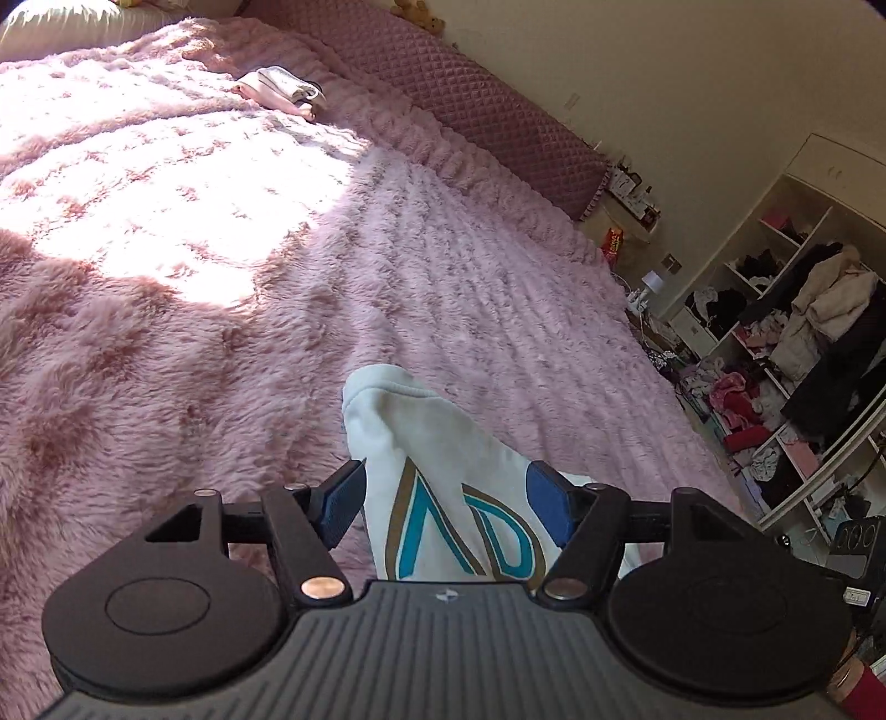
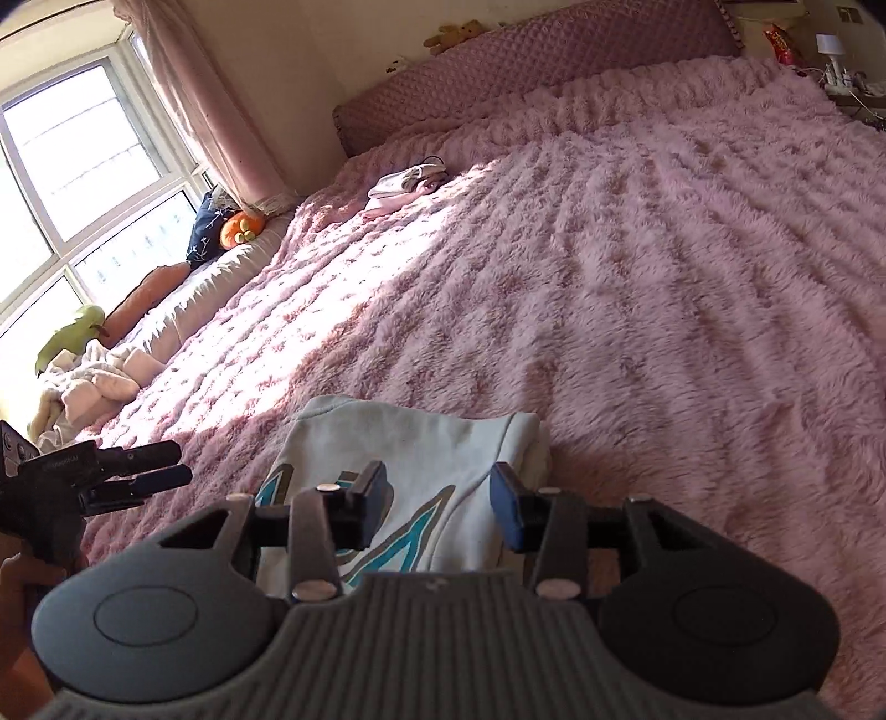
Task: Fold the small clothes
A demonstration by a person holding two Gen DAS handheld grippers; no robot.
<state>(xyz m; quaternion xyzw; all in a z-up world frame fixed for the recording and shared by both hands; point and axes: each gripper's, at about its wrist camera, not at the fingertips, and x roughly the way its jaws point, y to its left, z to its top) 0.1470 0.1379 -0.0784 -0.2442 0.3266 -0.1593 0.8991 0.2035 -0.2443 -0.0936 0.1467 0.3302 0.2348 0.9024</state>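
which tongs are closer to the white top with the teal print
Right. The right tongs hover open directly over the white top; the left tongs sit off its left edge, over the pink blanket.

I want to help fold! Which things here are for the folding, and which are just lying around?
For the folding:
white garment with teal lettering
left gripper
right gripper
pink fluffy blanket, the folding surface

Just lying around:
small clothes pile far up the bed
teddy bear
orange plush
cluttered shelves
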